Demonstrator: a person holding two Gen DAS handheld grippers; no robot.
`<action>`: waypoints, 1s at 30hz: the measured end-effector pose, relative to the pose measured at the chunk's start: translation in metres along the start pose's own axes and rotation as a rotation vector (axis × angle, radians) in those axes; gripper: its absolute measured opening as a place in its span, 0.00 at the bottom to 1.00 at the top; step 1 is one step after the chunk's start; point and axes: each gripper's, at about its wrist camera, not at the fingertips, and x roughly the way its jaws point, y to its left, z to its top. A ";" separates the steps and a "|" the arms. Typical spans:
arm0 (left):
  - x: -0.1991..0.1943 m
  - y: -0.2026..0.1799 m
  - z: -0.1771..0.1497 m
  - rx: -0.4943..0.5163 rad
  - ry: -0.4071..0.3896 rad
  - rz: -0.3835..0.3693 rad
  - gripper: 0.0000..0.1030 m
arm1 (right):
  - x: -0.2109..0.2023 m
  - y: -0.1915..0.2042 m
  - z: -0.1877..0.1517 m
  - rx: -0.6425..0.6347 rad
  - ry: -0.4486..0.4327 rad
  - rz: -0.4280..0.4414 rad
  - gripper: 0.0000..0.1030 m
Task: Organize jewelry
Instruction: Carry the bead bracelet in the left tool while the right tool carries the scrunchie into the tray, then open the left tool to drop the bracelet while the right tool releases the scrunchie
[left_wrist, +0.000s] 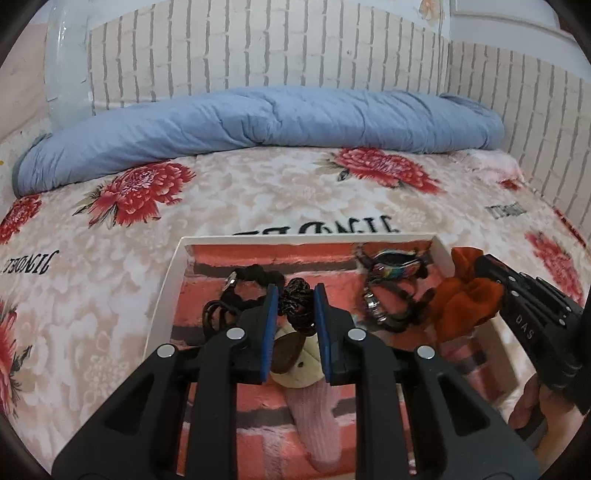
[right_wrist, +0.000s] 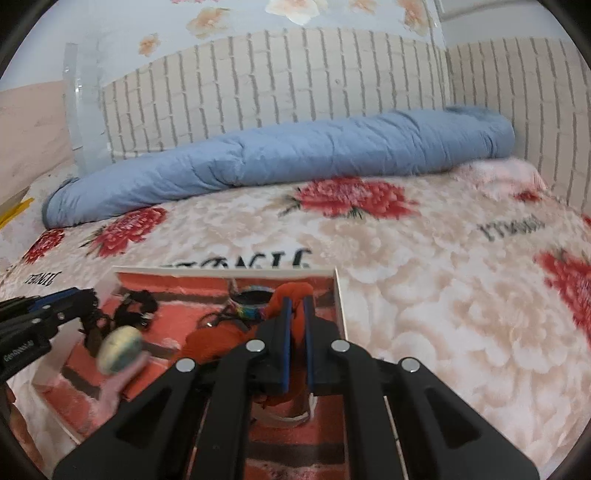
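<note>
From the left wrist we see our left gripper (left_wrist: 295, 306) nearly closed on a dark cord (left_wrist: 297, 308) with a pendant (left_wrist: 295, 360), over the tray (left_wrist: 168, 291) on the bed (left_wrist: 110, 295). From the right wrist, our right gripper (right_wrist: 297, 325) pinches an orange scrunchie (right_wrist: 218, 341) above the tray's right side. Bracelets (right_wrist: 249, 308) already lie inside; these two pieces are not yet set down.

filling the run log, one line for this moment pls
left gripper: shut on cord | right gripper: shut on scrunchie | both over tray

Tray (left_wrist: 168, 280) on bedspread (left_wrist: 110, 258) (quilt (left_wrist: 258, 118) behind), bracelets (left_wrist: 391, 273) inside.
</note>
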 end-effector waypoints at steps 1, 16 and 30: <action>0.004 0.001 -0.002 0.001 0.005 -0.003 0.18 | 0.005 0.000 -0.003 -0.005 0.012 -0.007 0.06; 0.019 0.015 -0.018 0.029 0.027 0.034 0.40 | 0.005 0.015 -0.013 -0.089 0.040 -0.028 0.10; 0.011 0.019 -0.030 0.027 0.004 0.048 0.65 | -0.009 0.012 -0.020 -0.082 0.011 -0.013 0.51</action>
